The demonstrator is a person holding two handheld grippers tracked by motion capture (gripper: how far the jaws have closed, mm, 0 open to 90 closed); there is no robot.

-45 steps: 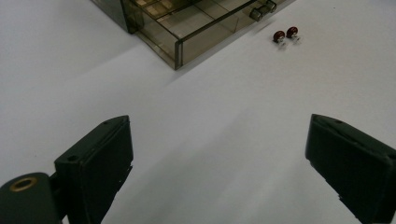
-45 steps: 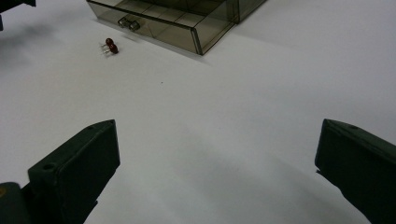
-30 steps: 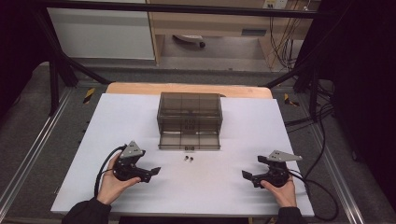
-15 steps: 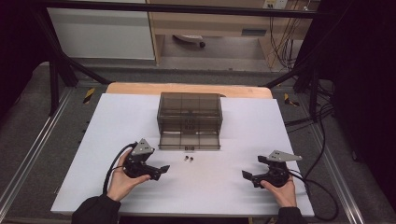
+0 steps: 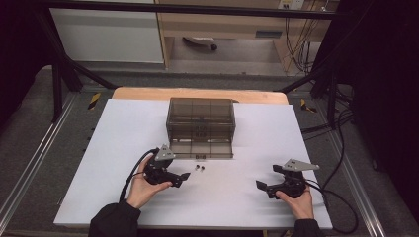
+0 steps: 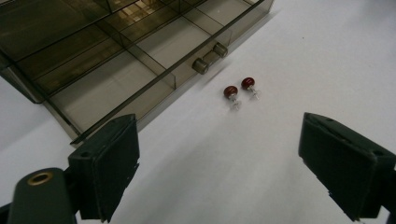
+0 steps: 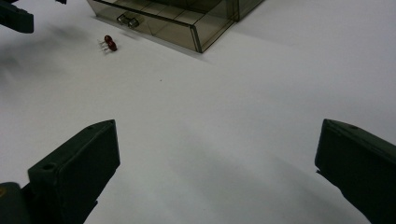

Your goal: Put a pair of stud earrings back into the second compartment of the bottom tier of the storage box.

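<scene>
Work in hand: the left gripper (image 5: 184,176) closes in on two small red-headed pins (image 6: 239,91) lying on the white table (image 5: 118,148), just in front of the smoked plastic drawer box (image 5: 201,119).
Pins: side by side, red heads toward the box and clear shanks toward the gripper; in the left gripper view they sit at about 12 o'clock from the jaws, just beside the drawer's twin knobs (image 6: 209,57).
Drawer: pulled out, its compartments open to the top.
Left jaws: spread wide with nothing between them, having just narrowed a little.
Right gripper (image 5: 261,186): resting at about 4 o'clock from the pins, well apart, jaws spread and empty.
Doing it well: take one pin at a time, jaws low to the table and square across the head.
Risk: a round head may roll or skid away.
</scene>
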